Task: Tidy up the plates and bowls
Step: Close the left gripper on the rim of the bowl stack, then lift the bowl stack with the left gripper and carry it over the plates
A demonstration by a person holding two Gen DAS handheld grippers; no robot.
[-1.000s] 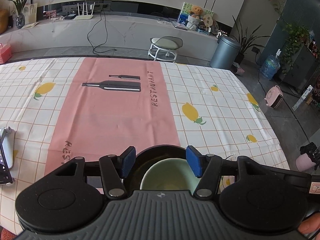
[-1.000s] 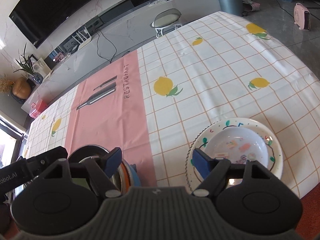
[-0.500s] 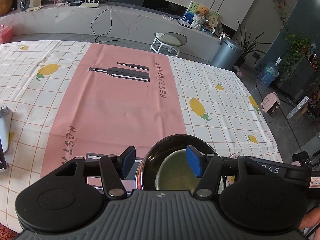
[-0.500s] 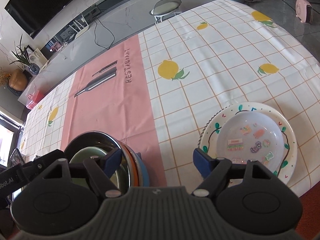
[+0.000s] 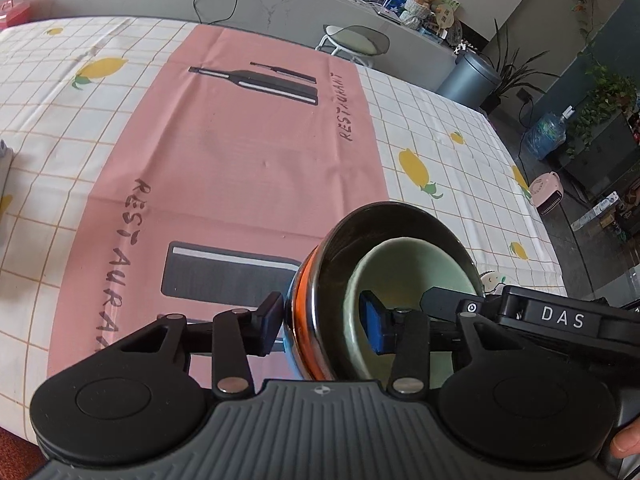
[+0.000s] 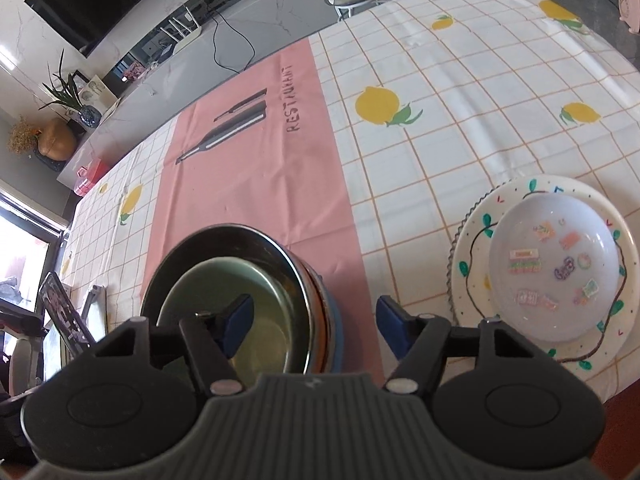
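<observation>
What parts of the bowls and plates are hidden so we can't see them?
- Stack of bowls: in both wrist views its near side and base are covered by the gripper bodies, so the bowl count is unclear.
- Left gripper, jaws closing astride the stack's wall: whether the pads press it cannot be seen.
- Right gripper, also closing: same doubt.
- White patterned plate: the lavender bowl on it hides its middle.

Both claws lower, left claw (image 5: 322,326) closing astride bowl stack (image 5: 316,300) rim, right claw (image 6: 314,326) closing too
</observation>
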